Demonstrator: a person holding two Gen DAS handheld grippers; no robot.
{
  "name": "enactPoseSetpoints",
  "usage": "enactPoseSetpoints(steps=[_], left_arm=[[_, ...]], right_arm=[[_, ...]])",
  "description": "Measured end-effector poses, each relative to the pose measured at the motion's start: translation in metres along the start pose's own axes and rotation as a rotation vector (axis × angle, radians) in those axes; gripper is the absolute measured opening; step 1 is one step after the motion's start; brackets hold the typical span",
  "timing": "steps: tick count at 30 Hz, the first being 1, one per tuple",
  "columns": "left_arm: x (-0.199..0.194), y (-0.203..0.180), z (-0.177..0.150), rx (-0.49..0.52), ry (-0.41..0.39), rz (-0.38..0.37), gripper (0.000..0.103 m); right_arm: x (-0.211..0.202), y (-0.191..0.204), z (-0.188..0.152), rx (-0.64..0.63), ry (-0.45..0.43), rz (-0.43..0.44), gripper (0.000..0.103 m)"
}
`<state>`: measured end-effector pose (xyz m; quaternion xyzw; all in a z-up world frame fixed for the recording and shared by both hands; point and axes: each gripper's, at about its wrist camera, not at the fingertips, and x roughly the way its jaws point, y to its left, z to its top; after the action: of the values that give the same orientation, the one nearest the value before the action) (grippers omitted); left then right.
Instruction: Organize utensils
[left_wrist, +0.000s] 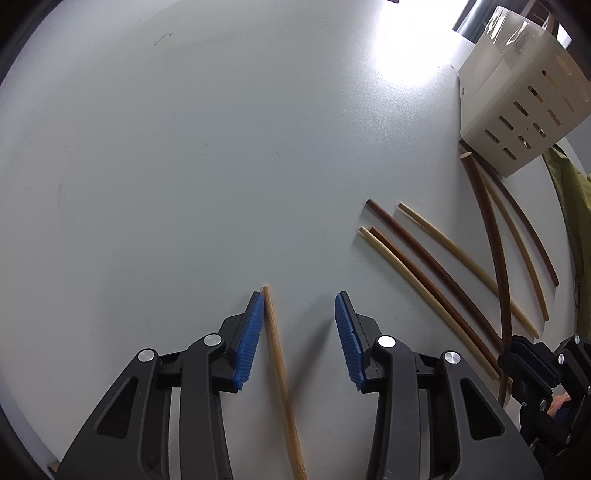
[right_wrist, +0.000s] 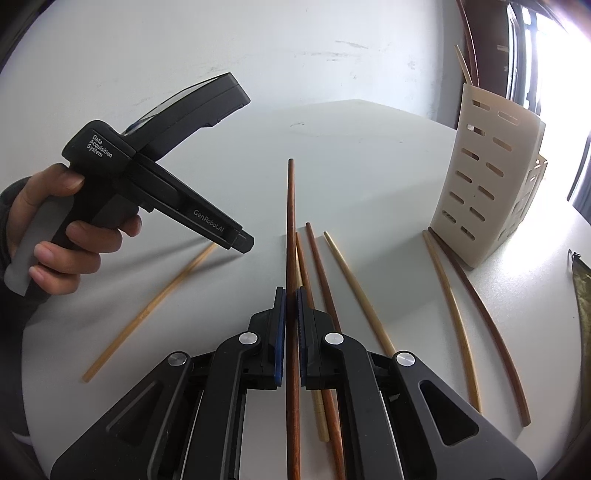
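A white table (right_wrist: 229, 177) carries everything here. Toward its left side, in the right wrist view, a person's hand (right_wrist: 59, 236) grips the handle of the left gripper (left_wrist: 299, 325), which points steeply down at the tabletop. Its jaws stand apart and released, with a pale bamboo chopstick (left_wrist: 282, 384) lying flat between the blue pads (left_wrist: 251, 347); the chopstick runs just beside the left pad, while the right pad is well clear of it. I cannot tell whether the left pad touches it.

Nearer the middle of the table, the right gripper (right_wrist: 291, 332) is clenched on a dark reddish-brown chopstick (right_wrist: 290, 221), which passes straight between its blue pads and reaches out ahead of them, its far tip raised off the tabletop. Under and just right of this gripper lies a loose group of chopsticks (right_wrist: 332, 280), some dark and some pale, fanned out on the surface.

Farther right, two more chopsticks (right_wrist: 454, 314), one pale and one dark, lie side by side with their far ends at the foot of a cream slotted utensil holder (right_wrist: 484, 173). The holder stands upright near the table's far right corner, with sticks poking out of its top. At the table's right edge a bit of olive-green cloth (right_wrist: 581, 295) shows
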<state>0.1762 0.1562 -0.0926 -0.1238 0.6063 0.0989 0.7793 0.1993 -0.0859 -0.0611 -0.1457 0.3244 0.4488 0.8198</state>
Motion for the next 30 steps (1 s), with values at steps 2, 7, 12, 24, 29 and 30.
enactPoseSetpoints(steps=[2, 7, 12, 24, 29, 30], left_arm=[[0.000, -0.002, 0.000, 0.006, -0.011, 0.016, 0.027], [0.002, -0.004, 0.001, 0.007, -0.021, 0.009, 0.004], [0.003, -0.006, 0.002, 0.011, -0.029, -0.038, 0.003], [-0.054, -0.023, -0.010, 0.074, -0.179, -0.146, 0.003], [-0.086, -0.024, -0.011, 0.097, -0.252, -0.180, 0.003], [-0.091, -0.023, -0.008, 0.099, -0.264, -0.191, 0.003]], right_arm=[[-0.002, -0.001, 0.000, 0.004, -0.004, 0.000, 0.007], [-0.007, -0.002, 0.001, 0.008, -0.029, 0.002, 0.007], [-0.014, -0.004, 0.002, 0.026, -0.071, 0.009, 0.007], [-0.063, -0.013, 0.014, 0.122, -0.274, 0.034, 0.007], [-0.089, -0.011, 0.020, 0.140, -0.372, 0.013, 0.006], [-0.094, -0.010, 0.021, 0.140, -0.387, 0.011, 0.006]])
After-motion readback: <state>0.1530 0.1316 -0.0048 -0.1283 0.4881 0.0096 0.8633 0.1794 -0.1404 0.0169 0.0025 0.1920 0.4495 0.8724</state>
